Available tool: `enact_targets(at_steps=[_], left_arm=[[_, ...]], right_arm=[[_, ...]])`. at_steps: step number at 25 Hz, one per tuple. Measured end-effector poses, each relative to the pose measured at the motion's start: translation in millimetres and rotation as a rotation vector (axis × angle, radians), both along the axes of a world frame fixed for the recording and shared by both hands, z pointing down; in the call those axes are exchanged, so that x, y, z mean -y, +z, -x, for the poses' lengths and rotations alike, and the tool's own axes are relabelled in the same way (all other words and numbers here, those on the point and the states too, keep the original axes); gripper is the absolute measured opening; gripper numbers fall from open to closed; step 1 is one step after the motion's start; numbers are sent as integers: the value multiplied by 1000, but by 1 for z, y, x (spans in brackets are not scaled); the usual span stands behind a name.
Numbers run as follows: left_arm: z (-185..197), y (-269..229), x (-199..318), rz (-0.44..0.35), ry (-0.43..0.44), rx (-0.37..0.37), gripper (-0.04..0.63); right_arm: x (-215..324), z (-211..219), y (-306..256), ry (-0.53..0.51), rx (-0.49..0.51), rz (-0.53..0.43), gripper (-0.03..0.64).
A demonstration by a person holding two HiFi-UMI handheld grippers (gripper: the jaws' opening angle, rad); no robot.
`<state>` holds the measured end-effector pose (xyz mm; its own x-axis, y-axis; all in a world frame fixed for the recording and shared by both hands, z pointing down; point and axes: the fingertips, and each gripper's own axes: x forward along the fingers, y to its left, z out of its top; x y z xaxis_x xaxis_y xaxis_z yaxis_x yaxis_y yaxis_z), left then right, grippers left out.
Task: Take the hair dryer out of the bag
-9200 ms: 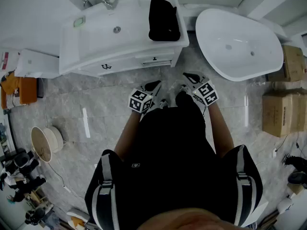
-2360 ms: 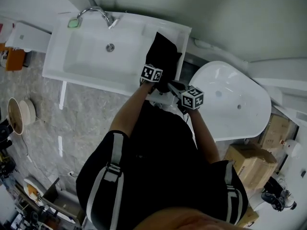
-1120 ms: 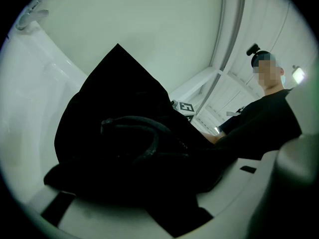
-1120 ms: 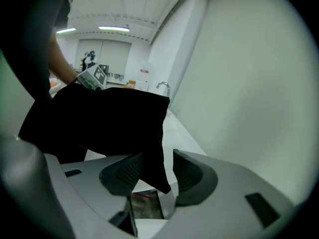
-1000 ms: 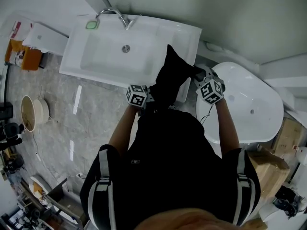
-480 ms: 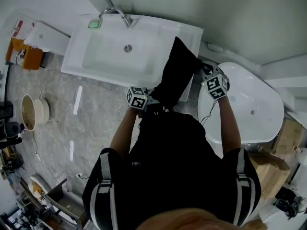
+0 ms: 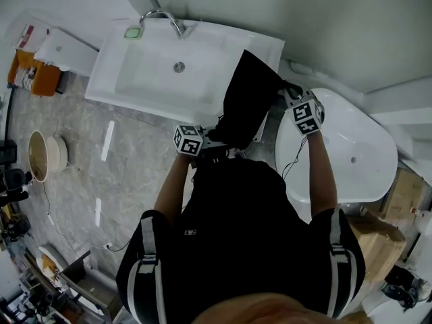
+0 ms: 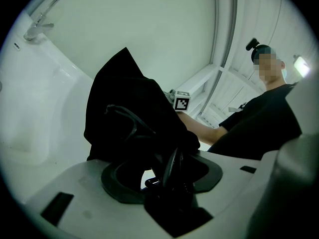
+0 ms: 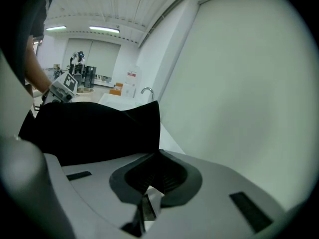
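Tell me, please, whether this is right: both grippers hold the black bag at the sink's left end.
Not quite. The head view shows the left gripper and the right gripper holding the black bag at the right end of the sink, not the left.

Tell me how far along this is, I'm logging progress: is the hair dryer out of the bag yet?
Done: the bag is held up over the sink. In hand: left gripper clamps its lower end, right gripper is shut at its top corner. Left: no hair dryer shows outside the bag yet.
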<state>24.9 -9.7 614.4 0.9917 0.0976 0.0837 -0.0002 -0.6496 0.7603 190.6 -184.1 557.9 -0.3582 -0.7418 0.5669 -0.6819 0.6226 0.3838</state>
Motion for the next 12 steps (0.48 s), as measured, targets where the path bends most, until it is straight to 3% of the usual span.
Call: enact_targets(at_steps=[12], left_arm=[[3,-1,-4,-17,-20,-10,192]], right_arm=[[21,-21,-42,90,36,-73,64]])
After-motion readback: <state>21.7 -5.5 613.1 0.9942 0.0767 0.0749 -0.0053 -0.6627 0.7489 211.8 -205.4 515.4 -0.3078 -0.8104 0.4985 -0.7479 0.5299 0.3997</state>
